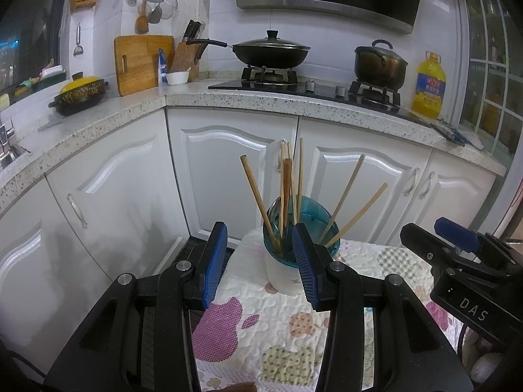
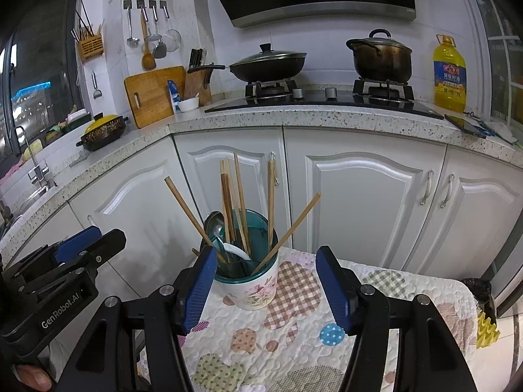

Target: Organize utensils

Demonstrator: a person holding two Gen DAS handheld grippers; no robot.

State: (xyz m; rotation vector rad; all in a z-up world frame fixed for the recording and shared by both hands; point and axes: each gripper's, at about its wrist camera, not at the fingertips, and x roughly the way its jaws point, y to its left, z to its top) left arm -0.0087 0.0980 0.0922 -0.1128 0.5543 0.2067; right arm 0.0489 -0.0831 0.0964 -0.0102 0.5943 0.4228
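A white floral utensil holder (image 2: 258, 289) with a teal rim stands on a quilted patchwork cloth (image 2: 294, 336). It holds several wooden chopsticks (image 2: 240, 202), a metal spoon (image 2: 214, 225) and a white spoon (image 2: 233, 250). The holder (image 1: 284, 277) also shows in the left wrist view, with chopsticks (image 1: 287, 189) fanned out. My left gripper (image 1: 260, 266) is open and empty, just in front of the holder. My right gripper (image 2: 266, 285) is open and empty, its fingers on either side of the holder's front. Each gripper shows in the other's view: the right (image 1: 457, 238), the left (image 2: 78, 241).
White cabinet doors (image 2: 359, 202) stand behind the cloth-covered table. The speckled counter (image 2: 294, 116) carries a stove with a wok (image 2: 268, 63) and a pot (image 2: 380, 57), an oil bottle (image 2: 449, 75), a cutting board (image 2: 153, 94), a knife block and a yellow-lidded pot (image 2: 103, 129).
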